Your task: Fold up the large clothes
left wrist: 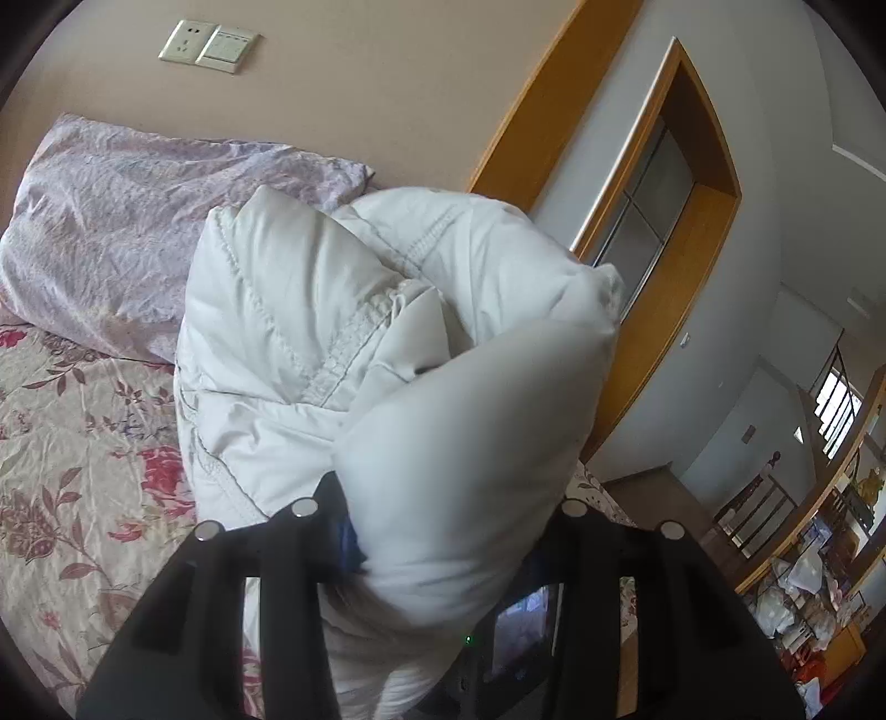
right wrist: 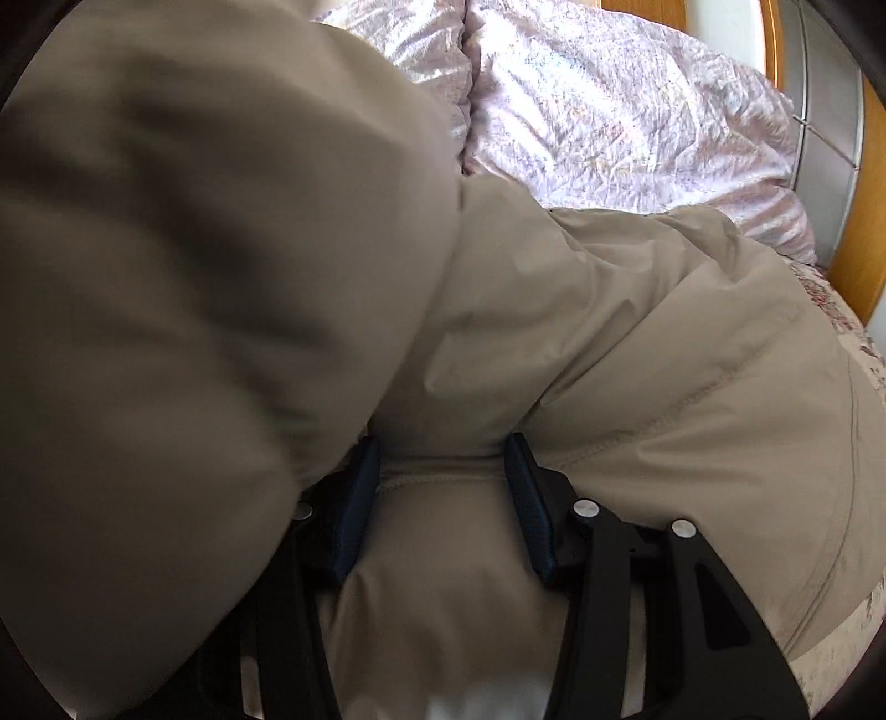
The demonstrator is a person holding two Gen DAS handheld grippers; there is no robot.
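progress: midway-ish, puffy jacket bunched above bed, not flat yet | left gripper: pinching jacket | right gripper: part-open, clamping padded fold | left: lay down, tidy

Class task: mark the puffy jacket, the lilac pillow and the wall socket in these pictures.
puffy jacket (left wrist: 288, 310): left wrist view, on a quilted panel beside the stitched seam.
lilac pillow (right wrist: 620, 105): right wrist view, on its crinkled middle.
wall socket (left wrist: 184, 40): left wrist view, on its faceplate.
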